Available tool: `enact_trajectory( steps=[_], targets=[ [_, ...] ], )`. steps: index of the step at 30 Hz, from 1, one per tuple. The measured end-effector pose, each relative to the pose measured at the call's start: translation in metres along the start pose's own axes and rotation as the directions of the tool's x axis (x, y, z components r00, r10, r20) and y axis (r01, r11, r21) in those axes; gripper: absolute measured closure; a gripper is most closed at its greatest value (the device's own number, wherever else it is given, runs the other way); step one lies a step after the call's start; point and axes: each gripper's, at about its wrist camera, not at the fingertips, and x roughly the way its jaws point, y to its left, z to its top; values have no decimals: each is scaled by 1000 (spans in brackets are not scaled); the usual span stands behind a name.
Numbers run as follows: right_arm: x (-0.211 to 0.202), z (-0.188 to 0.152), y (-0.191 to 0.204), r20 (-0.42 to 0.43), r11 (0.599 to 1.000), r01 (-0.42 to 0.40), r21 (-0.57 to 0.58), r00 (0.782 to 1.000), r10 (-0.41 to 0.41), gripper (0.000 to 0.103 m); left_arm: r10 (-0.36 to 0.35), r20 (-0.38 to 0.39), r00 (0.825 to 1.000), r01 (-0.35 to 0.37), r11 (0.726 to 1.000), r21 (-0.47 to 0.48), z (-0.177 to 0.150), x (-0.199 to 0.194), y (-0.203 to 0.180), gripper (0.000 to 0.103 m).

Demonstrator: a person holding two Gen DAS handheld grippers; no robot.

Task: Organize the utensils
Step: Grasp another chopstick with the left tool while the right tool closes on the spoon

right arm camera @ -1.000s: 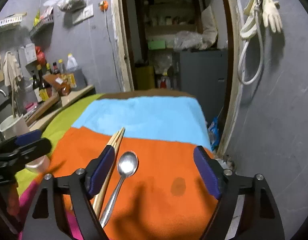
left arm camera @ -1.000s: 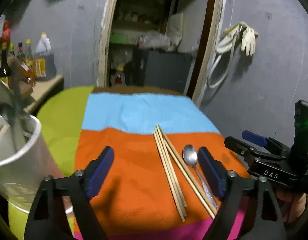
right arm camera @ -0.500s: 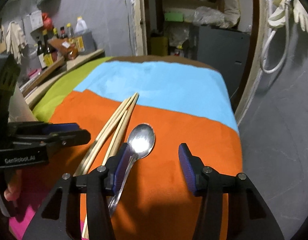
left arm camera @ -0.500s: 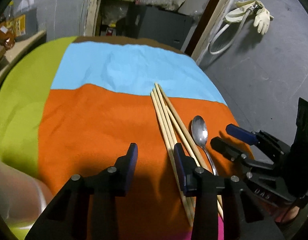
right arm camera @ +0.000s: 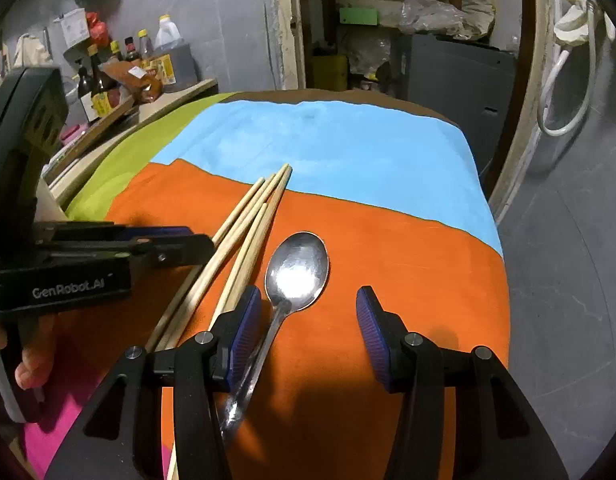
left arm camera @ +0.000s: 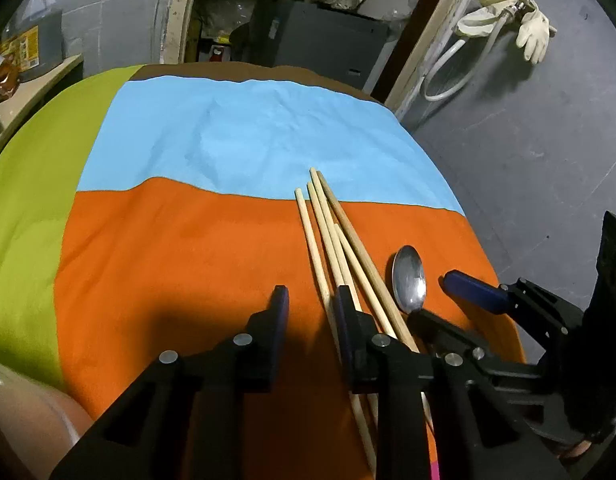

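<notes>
Several wooden chopsticks (left arm camera: 328,232) (right arm camera: 252,216) lie side by side on the orange band of the striped cloth (left arm camera: 168,260) (right arm camera: 388,260). A metal spoon (left arm camera: 408,280) (right arm camera: 298,268) rests just right of them. My left gripper (left arm camera: 311,304) (right arm camera: 196,240) hovers low over the chopsticks with its jaws closing. The leftmost stick lies inside the gap beside the right finger, and the pads do not press on it. My right gripper (right arm camera: 308,320) (left arm camera: 432,296) stands open over the spoon. The spoon's handle passes close to its left finger (right arm camera: 244,320).
A translucent cup (left arm camera: 20,420) shows at the lower left. Bottles crowd a counter (right arm camera: 120,72) on the left. The cloth's right edge drops to grey floor (right arm camera: 568,280). A hose and gloves (left arm camera: 532,32) hang on the wall. A person's hand (right arm camera: 28,364) holds the left gripper.
Both grippers tilted down and sank toward the cloth while their jaws narrowed. The left one shifted right onto the chopsticks, and the cup slid off to the lower left.
</notes>
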Motion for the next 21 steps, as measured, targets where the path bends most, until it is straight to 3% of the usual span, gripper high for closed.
enact_trajectory(
  steps=[12,15,21],
  targets=[
    [18,11,6,-39,1000,17,4,999,-17,60,29,-88,996,-30,1000,-2,20,18,-2,98],
    [19,11,10,-39,1000,21,-12,999,-21,69,29,-89,996,-30,999,-16,20,17,-2,98],
    [16,10,7,-27,1000,11,-1,1000,-11,70,-19,-56,998,16,999,-43,10,4,-1,101]
  ],
)
